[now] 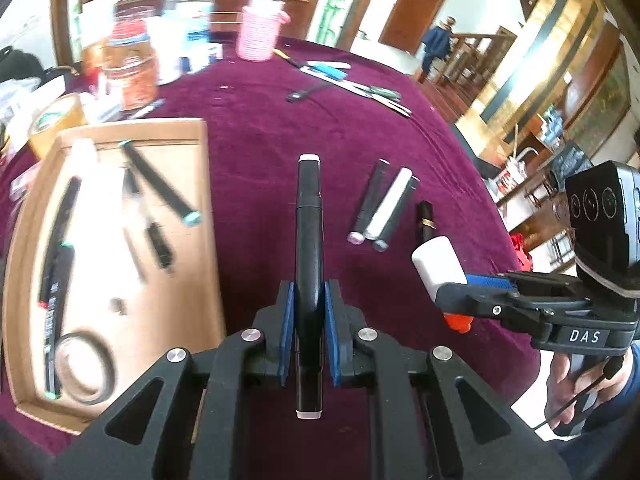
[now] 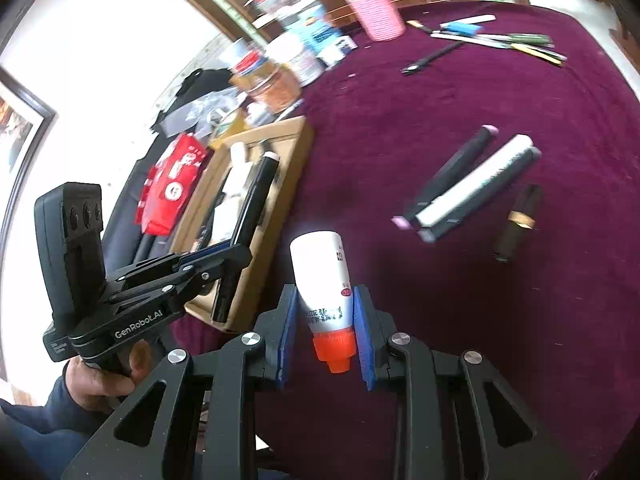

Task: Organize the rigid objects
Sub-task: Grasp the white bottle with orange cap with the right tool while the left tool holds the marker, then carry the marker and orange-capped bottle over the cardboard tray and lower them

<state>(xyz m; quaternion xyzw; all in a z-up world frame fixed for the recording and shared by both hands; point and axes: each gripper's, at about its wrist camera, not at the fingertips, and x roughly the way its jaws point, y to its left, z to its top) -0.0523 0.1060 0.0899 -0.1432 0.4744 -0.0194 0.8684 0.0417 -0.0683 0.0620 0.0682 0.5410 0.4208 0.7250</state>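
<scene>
On table: cardboard tray point(image 1: 208, 184) holds markers, tape roll point(image 1: 86, 366); left hand-held gripper point(image 1: 309, 312) clamps black marker point(image 1: 308, 216), right point(image 2: 325, 320) glue bottle point(image 2: 322, 272).

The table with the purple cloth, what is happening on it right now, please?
A person is sorting small items with two handheld grippers. The left gripper is shut on a black marker, and the right gripper holds a white glue bottle with an orange cap. A cardboard tray already contains several pens. Three markers and a dark tube lie on the cloth.
</scene>
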